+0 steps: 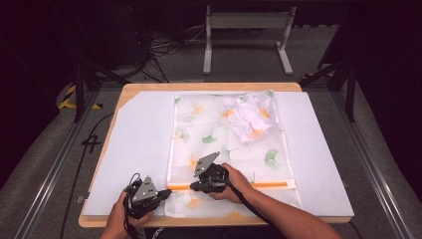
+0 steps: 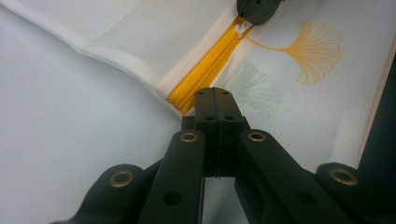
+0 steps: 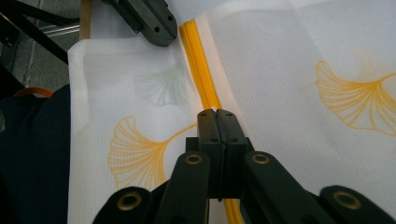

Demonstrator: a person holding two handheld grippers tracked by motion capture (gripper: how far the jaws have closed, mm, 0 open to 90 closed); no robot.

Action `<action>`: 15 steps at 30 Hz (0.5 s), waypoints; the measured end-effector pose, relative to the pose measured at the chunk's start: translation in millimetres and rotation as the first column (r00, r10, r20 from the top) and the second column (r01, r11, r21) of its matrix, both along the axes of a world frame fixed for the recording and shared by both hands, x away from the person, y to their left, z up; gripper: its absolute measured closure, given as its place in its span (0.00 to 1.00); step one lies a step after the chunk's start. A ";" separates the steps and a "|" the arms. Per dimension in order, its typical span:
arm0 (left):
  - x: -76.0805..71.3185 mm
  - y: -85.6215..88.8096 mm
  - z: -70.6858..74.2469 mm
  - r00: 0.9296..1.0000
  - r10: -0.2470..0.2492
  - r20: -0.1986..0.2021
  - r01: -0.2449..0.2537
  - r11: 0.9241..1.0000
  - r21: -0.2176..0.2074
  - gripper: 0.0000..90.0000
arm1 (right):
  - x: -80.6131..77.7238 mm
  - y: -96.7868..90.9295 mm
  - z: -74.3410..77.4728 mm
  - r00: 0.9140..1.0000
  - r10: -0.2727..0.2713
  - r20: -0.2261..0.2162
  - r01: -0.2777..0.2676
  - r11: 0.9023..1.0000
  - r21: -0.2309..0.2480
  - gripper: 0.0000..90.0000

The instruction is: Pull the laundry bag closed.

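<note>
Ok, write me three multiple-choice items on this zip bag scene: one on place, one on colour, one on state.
1. Where does the crumpled white cloth lie in the mesh bag?
A far right corner
B near left corner
C off the bag

2. What colour is the zipper?
A blue
B orange-yellow
C black

3. How do the right tool's jaws stand?
A wide open
B shut at the zipper
C shut on a pen

Key: 1 A, the high view shows it bunched there. 2 B, both gripper views show that colour. 3 B, jaws meet at the zipper line.
</note>
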State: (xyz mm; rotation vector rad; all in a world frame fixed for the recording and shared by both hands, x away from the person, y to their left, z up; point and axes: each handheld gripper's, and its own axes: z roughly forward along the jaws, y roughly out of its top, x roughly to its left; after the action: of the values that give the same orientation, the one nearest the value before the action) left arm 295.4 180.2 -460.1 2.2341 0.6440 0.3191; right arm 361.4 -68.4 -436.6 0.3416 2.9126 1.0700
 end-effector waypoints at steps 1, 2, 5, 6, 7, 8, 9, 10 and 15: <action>0.2 0.3 -0.2 1.000 0.000 -0.004 0.000 1.000 -0.005 1.00 | -0.1 -0.5 0.6 1.000 0.001 0.003 -0.001 1.000 -0.004 1.00; 0.4 0.4 -0.2 1.000 0.000 -0.005 0.000 1.000 -0.006 1.00 | 0.2 -1.2 1.1 1.000 0.001 0.005 -0.001 1.000 -0.009 1.00; 0.2 0.2 -0.1 1.000 0.000 -0.004 0.000 1.000 -0.005 1.00 | -0.7 -1.7 2.1 1.000 -0.003 0.014 0.003 1.000 -0.017 1.00; 0.1 0.1 -0.1 1.000 0.000 -0.001 0.000 1.000 -0.003 1.00 | -1.5 -2.4 3.0 1.000 -0.003 0.018 0.003 1.000 -0.019 1.00; 0.1 0.1 -0.1 1.000 -0.001 -0.001 0.001 1.000 -0.003 1.00 | -2.1 -3.3 3.9 1.000 -0.001 0.026 0.002 1.000 -0.021 1.00; 0.1 0.2 -0.2 1.000 -0.001 0.000 0.001 1.000 -0.003 1.00 | -2.5 -4.2 4.7 1.000 0.002 0.025 -0.002 1.000 -0.021 1.00; 0.2 0.4 -0.3 1.000 -0.002 -0.001 0.002 1.000 -0.005 1.00 | -2.8 -5.1 5.3 1.000 -0.001 0.025 0.002 1.000 -0.020 1.00; 0.5 0.6 -0.4 1.000 -0.003 -0.004 0.003 1.000 -0.009 1.00 | -2.8 -5.7 5.6 1.000 -0.003 0.028 0.004 1.000 -0.023 1.00; 0.7 0.6 -0.3 1.000 -0.005 -0.003 0.005 1.000 -0.007 1.00 | -3.2 -9.9 6.4 1.000 -0.006 0.025 0.007 1.000 -0.027 1.00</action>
State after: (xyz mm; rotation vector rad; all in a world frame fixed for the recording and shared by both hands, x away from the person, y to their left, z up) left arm 296.1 180.8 -460.4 2.2294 0.6402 0.3106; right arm 358.3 -78.3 -430.1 0.3340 2.8993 1.0258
